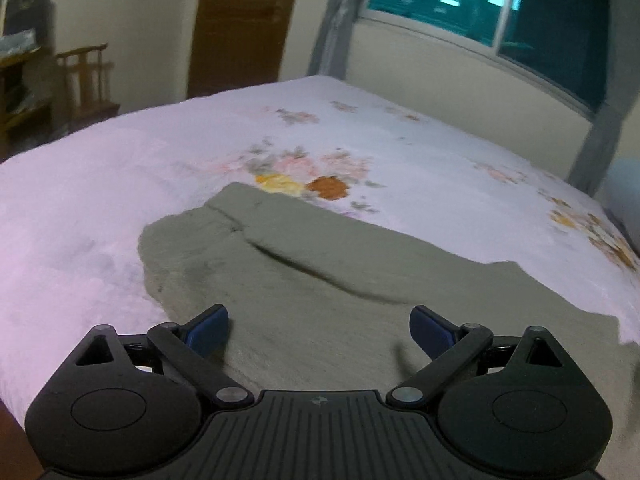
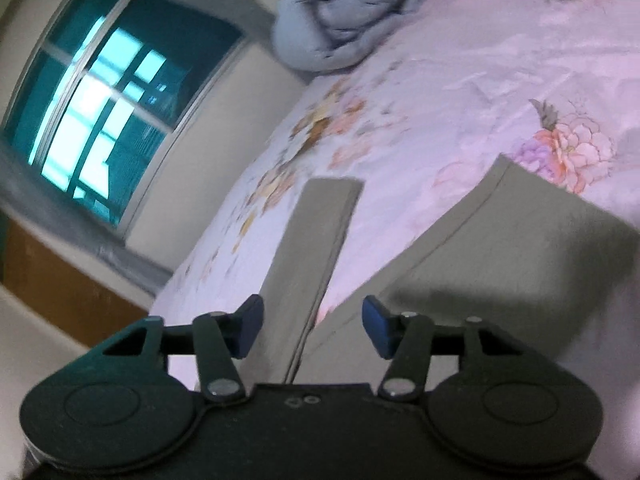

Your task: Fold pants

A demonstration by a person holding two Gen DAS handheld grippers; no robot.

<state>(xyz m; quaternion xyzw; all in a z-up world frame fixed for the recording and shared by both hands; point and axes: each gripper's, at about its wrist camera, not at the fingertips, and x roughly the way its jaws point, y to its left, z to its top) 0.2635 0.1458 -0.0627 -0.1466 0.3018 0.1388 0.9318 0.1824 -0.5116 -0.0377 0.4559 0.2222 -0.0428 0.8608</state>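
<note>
Olive-green pants (image 1: 304,280) lie spread on a bed with a pink floral sheet (image 1: 100,184). My left gripper (image 1: 319,330) is open just above the near part of the pants, holding nothing. In the right wrist view the pants show as a narrow leg (image 2: 316,236) running away from the camera and a wider part (image 2: 520,248) to the right. My right gripper (image 2: 312,328) is open over the near end of the narrow leg, holding nothing. The view is tilted.
A grey bundled blanket (image 2: 344,12) lies at the head of the bed. A window (image 1: 500,12) with grey curtains, a wooden door (image 1: 244,24) and a wooden chair (image 1: 88,76) stand beyond the bed.
</note>
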